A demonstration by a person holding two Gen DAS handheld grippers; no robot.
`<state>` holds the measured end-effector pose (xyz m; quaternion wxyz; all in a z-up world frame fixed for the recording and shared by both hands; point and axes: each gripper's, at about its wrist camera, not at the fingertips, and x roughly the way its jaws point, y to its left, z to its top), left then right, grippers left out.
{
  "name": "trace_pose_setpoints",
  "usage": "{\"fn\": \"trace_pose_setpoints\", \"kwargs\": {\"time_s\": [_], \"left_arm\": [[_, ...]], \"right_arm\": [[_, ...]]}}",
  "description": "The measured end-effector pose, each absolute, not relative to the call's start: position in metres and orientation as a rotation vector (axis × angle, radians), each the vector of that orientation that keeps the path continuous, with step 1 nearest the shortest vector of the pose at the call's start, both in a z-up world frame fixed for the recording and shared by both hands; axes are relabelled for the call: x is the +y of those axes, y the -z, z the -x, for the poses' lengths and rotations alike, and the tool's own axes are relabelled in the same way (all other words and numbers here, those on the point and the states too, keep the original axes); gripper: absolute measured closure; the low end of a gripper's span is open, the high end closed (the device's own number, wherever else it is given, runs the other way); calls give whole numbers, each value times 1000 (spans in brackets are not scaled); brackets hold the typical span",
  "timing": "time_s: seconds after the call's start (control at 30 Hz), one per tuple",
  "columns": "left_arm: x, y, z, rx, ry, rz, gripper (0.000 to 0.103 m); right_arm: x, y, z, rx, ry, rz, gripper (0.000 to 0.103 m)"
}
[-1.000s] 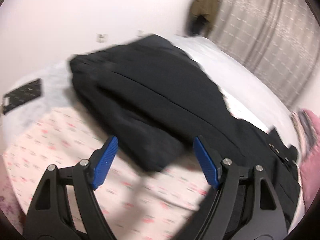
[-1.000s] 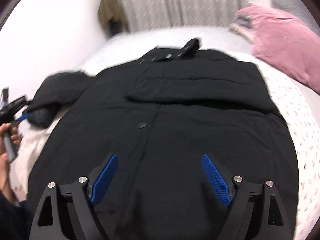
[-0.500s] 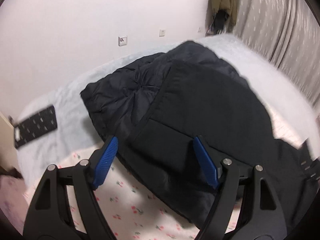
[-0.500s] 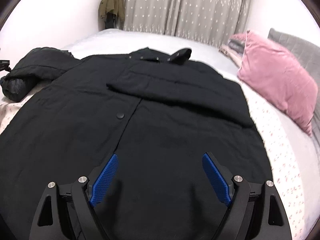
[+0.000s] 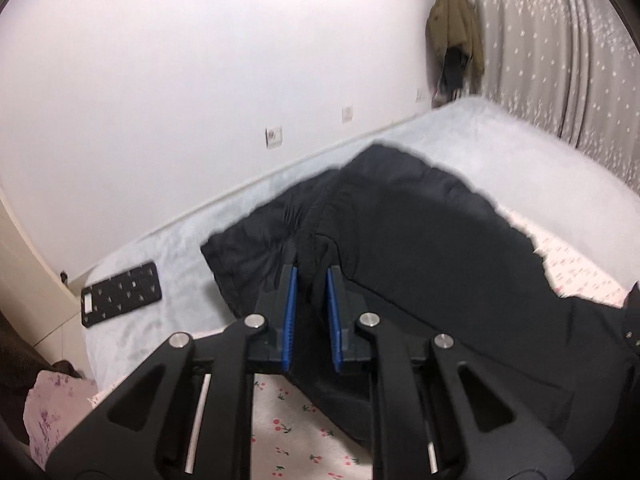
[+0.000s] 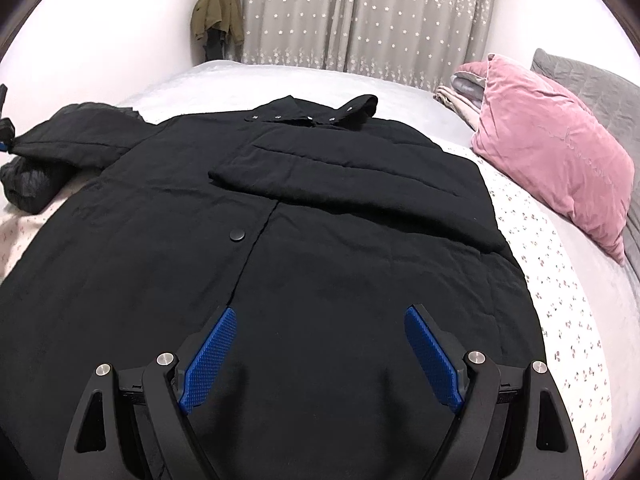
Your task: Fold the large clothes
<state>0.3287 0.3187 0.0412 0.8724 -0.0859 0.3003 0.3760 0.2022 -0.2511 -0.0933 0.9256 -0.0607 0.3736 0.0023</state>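
A large black coat (image 6: 320, 208) lies flat on the bed, front up, collar (image 6: 312, 114) at the far end. One sleeve (image 6: 352, 184) is folded across its chest. The other sleeve (image 5: 256, 248) lies bunched at the coat's left side. My left gripper (image 5: 311, 276) is closing its jaws on a ridge of that sleeve's fabric, which is pinched between the blue pads and pulled up a little. Over the coat's lower front hovers my right gripper (image 6: 320, 314), open wide, with nothing between its fingers.
A pink pillow (image 6: 552, 156) and a grey one (image 6: 600, 88) lie at the bed's right side, folded cloths (image 6: 460, 92) behind them. A black patterned phone case (image 5: 122, 294) rests near the bed's left corner. An olive jacket (image 5: 456, 28) hangs beside the curtain.
The left jaws went from wide open to closed on the sleeve fabric, and that gripper rose and tilted up. The right gripper shifted slightly over the coat and stayed open.
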Motion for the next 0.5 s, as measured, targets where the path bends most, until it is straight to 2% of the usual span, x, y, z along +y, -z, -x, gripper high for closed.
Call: {"fn": "trace_pose_setpoints", "kwargs": {"time_s": [0.3, 0.5], "left_arm": [[252, -111, -317, 476, -596, 187, 88], [161, -143, -324, 414, -345, 172, 92]], "right_arm": [[-271, 79, -197, 762, -22, 22, 16], [-291, 71, -200, 764, -29, -71, 16]]}}
